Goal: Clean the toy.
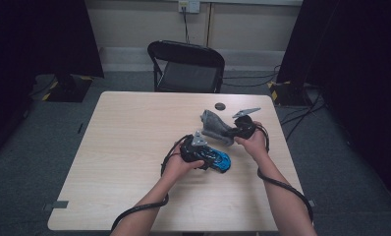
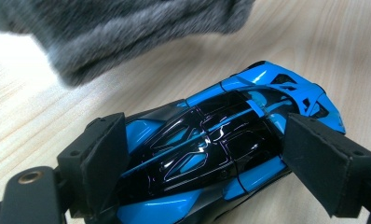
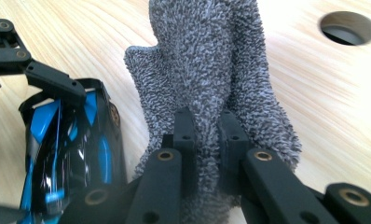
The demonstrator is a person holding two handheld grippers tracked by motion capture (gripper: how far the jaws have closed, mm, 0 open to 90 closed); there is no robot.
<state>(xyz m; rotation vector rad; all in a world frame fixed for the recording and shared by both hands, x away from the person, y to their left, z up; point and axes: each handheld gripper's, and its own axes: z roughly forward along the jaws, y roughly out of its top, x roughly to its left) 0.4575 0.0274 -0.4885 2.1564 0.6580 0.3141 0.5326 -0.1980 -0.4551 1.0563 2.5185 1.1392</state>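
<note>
Toy car [image 2: 211,154], blue and black, lies on the wooden table [image 1: 129,142] toward its near right part, and I have my left gripper [image 2: 197,158] set around it: the two black pads stand on either side of the body, partly spread, and seem to touch its flanks, though I cannot tell how firmly they press. My right gripper [image 3: 206,135] is pinched almost fully together on a fold of the grey fluffy cloth [image 3: 216,79], which stands bunched up just beyond and to the right of the car, close beside it. Farther off on the table is a round hole [image 3: 349,28], and behind the table stands a black chair [image 1: 188,66].
</note>
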